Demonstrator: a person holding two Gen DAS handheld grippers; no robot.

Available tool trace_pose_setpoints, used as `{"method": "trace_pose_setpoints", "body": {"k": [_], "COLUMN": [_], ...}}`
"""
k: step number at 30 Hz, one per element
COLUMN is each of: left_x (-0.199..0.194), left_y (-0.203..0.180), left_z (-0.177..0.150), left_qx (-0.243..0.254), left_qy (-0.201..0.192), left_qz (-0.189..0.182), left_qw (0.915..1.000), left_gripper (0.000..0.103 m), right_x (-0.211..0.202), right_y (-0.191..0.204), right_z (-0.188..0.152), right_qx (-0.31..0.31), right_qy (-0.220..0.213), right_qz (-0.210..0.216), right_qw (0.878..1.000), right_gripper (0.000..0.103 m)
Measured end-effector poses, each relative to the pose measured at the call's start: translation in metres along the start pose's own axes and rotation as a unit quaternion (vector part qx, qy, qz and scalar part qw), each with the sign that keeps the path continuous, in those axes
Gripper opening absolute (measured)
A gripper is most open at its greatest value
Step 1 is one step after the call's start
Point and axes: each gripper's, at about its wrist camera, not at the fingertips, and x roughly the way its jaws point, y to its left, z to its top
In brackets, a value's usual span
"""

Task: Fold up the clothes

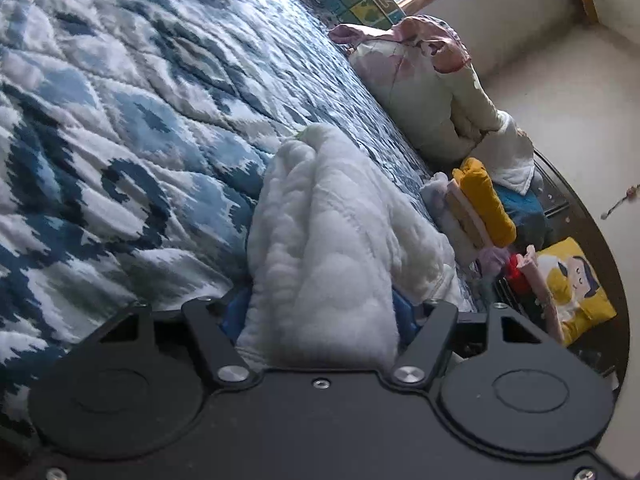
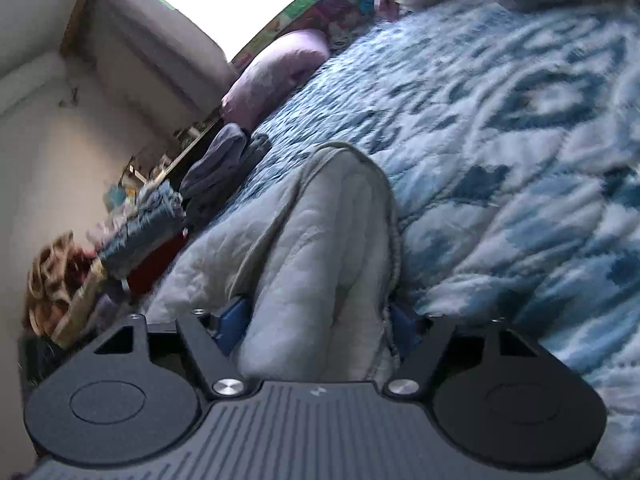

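A white quilted garment lies bunched on the blue-and-white bedspread. In the left wrist view a thick roll of it fills the space between the blue pads of my left gripper, which is shut on it. In the right wrist view another part of the same pale garment is wedged between the blue pads of my right gripper, also shut on it. The cloth hides both grippers' fingertips. Both grippers point slightly down at the bed.
A folded stack topped by a yellow piece sits at the bed's edge, beside a pink-and-white bundle and a yellow cartoon cushion. The right wrist view shows a purple pillow, dark grey clothes and a mixed heap.
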Motion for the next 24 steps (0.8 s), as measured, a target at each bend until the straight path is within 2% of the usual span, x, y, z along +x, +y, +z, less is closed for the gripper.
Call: {"method": "trace_pose_setpoints", "body": {"k": [1,2,5,7,10,14,20,24], "left_x": [0.0,-0.001,-0.007,-0.014,-0.018,0.004,0.079,0.136], "left_y": [-0.002,-0.003,-0.008,-0.017,-0.04,-0.093,-0.19,-0.258], "left_z": [0.0,-0.001,-0.002,0.0,0.005,0.012,0.024,0.024], "left_qx": [0.005,0.006,0.011,0.021,0.046,0.079,0.116,0.142], "left_qy": [-0.002,-0.003,-0.01,-0.02,-0.029,-0.009,0.048,0.094], "left_qz": [0.0,-0.004,-0.02,-0.04,-0.077,-0.127,-0.208,-0.259], "left_qw": [1.0,1.0,0.9997,0.9988,0.9956,0.9888,0.9701,0.9507], "left_gripper": [0.058,0.055,0.046,0.043,0.043,0.043,0.044,0.044], "right_x": [0.0,-0.001,-0.004,-0.012,-0.037,-0.086,-0.177,-0.238], "right_y": [0.0,-0.001,-0.001,0.0,-0.002,-0.01,-0.048,-0.072], "right_z": [0.0,0.001,0.004,0.006,0.015,0.036,0.073,0.105], "right_qx": [0.003,0.01,0.021,0.019,0.032,0.028,0.052,0.061], "right_qy": [-0.002,-0.005,-0.014,-0.023,-0.06,-0.125,-0.236,-0.309], "right_qz": [0.004,0.01,0.027,0.039,0.07,0.071,0.039,0.002], "right_qw": [1.0,1.0,0.999,0.999,0.995,0.989,0.969,0.949], "right_gripper": [0.064,0.057,0.048,0.046,0.045,0.045,0.045,0.045]}}
